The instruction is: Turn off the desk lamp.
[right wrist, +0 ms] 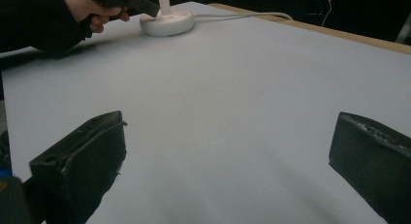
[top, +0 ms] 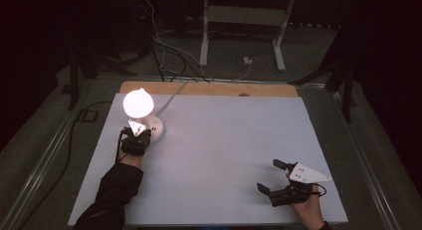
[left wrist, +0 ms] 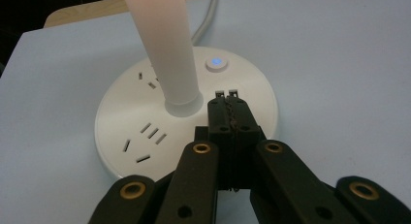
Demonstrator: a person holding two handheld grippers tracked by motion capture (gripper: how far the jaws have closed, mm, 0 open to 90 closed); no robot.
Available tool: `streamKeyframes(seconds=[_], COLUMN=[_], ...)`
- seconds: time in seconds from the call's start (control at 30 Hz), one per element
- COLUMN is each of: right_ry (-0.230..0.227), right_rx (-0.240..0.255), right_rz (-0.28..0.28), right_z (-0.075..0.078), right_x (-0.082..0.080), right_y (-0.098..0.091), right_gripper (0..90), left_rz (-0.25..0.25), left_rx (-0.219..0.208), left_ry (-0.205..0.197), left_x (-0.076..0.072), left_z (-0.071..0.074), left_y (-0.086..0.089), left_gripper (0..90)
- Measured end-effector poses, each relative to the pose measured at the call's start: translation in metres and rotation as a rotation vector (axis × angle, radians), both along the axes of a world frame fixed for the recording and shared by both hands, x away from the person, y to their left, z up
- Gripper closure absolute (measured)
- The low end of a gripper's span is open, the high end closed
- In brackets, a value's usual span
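Left gripper [left wrist: 227,94] sits right over the round white lamp base [left wrist: 121,122], jaws pressed together with nothing between them, tips resting on or just above the base's top, between the lamp's white stem [left wrist: 167,49] and the small button [left wrist: 216,63] that glows blue. I cannot tell whether the tips actually touch the plastic. Socket slots [left wrist: 152,133] show on the base to the left of the stem. From above, the lamp head [top: 138,103] shines bright white at the far left of the pale table sheet [top: 229,135], with the left gripper [top: 135,139] tucked in beside the base and a white cord [top: 171,98] running off the back edge. Over at the near right corner, well apart from the lamp, the right gripper [top: 267,176] rests with its jaws spread wide, holding nothing.
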State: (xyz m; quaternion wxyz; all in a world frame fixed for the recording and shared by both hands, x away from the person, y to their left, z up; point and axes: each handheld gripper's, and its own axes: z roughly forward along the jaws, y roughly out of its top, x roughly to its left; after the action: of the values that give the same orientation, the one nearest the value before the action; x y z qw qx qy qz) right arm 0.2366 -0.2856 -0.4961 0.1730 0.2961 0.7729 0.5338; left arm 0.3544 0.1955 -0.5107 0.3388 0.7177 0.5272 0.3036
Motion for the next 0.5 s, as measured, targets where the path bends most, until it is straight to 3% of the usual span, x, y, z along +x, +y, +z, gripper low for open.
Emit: streamKeyframes(seconds=[0.5], right_ry=[0.004], right_rx=[-0.002], right_rz=[0.001], right_z=[-0.0003], right_x=[0.0002], right_y=[0.0005], right_gripper=[0.0], left_rz=[-0.016], left_rx=[0.021], left_ry=[0.004], left_x=[-0.001], left_z=[-0.0014], left_y=[-0.0027], left_gripper=[90.0])
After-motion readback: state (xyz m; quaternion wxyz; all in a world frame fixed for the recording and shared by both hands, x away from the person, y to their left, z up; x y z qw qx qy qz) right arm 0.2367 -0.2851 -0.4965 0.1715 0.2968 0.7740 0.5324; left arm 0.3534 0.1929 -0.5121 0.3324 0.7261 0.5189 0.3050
